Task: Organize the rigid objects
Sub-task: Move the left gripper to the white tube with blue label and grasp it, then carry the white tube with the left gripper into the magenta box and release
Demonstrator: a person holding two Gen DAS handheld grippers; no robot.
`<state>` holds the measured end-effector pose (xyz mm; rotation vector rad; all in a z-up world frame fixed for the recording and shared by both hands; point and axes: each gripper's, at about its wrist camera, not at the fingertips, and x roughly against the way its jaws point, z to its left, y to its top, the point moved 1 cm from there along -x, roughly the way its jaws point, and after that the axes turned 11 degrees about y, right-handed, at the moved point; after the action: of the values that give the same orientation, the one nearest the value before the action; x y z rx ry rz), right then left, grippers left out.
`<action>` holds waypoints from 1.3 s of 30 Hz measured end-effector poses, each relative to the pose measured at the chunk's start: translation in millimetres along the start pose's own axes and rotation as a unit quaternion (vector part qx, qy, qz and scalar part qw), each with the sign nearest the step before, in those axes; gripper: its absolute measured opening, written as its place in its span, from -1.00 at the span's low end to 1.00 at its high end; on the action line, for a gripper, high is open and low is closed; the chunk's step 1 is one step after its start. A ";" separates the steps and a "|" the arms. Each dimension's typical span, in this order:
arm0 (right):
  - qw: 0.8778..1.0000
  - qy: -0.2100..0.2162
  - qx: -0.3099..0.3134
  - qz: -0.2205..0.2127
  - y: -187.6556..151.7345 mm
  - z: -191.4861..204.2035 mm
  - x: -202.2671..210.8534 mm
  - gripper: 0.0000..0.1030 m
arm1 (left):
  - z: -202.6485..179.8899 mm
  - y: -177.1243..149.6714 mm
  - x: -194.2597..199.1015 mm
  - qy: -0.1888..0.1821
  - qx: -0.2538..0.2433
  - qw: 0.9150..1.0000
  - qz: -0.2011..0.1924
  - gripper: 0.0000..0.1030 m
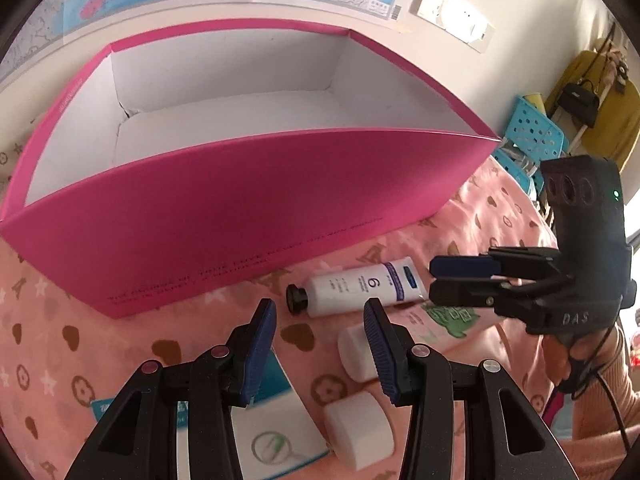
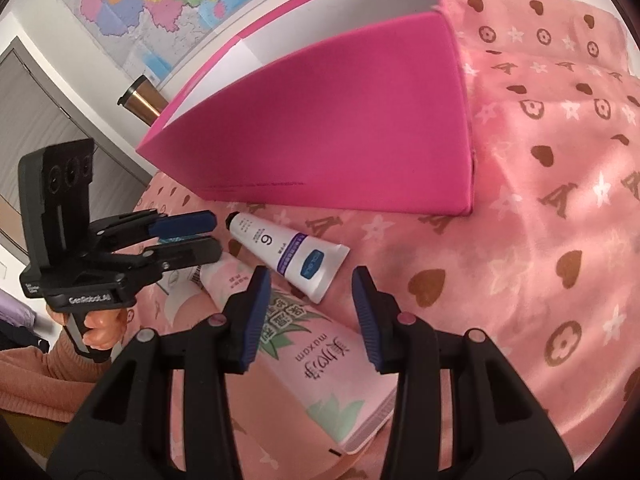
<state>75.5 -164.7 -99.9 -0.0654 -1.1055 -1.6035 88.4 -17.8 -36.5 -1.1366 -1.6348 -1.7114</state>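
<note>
**Insp. A:** Box status?

**Insp. B:** The pink box (image 1: 248,216) is being kept open-topped on the pink blanket (image 2: 560,160), w/ nothing seen inside. Stiff card walls, matte magenta outside, white lining. Likely being used as the collection bin, hence items are being left just in front of it.

**Insp. A:** Items?

**Insp. B:** The white tube (image 2: 288,252) is being left lying flat, black cap toward the box, crimped end toward the right gripper (image 2: 312,312). Smooth, glossy plastic, tapering to a flat seam. The pink carton (image 2: 312,368) is lying under the right gripper (printed card, boxy). Two white rounded blocks (image 1: 360,432) and a blue-white carton (image 1: 272,432) are being noted below the left gripper (image 1: 320,340).

**Insp. A:** Jaws?

**Insp. B:** Both sets are being held apart, nothing gripped. Ribbed blue pads (image 1: 260,352), presumably for friction. The right gripper is being held side-on by the tube's crimped end; contact can't be confirmed. Tube judged the next pick.
</note>
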 end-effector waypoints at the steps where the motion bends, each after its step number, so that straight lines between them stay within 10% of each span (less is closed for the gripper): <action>1: 1.000 0.001 0.000 0.002 0.8 0.6 -2.0 -0.14 | 1.1 0.9 -2.1 -0.010 0.004 1.000 0.004 -0.12; 39: 0.998 -0.015 0.030 -0.058 3.0 34.3 27.0 -0.03 | -27.7 3.1 30.6 -0.030 -0.004 0.999 -0.030 0.00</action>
<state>51.1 -161.5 -63.7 0.0146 -1.1983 -1.6760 69.0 -39.7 -7.2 -1.1635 -1.7166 -1.7387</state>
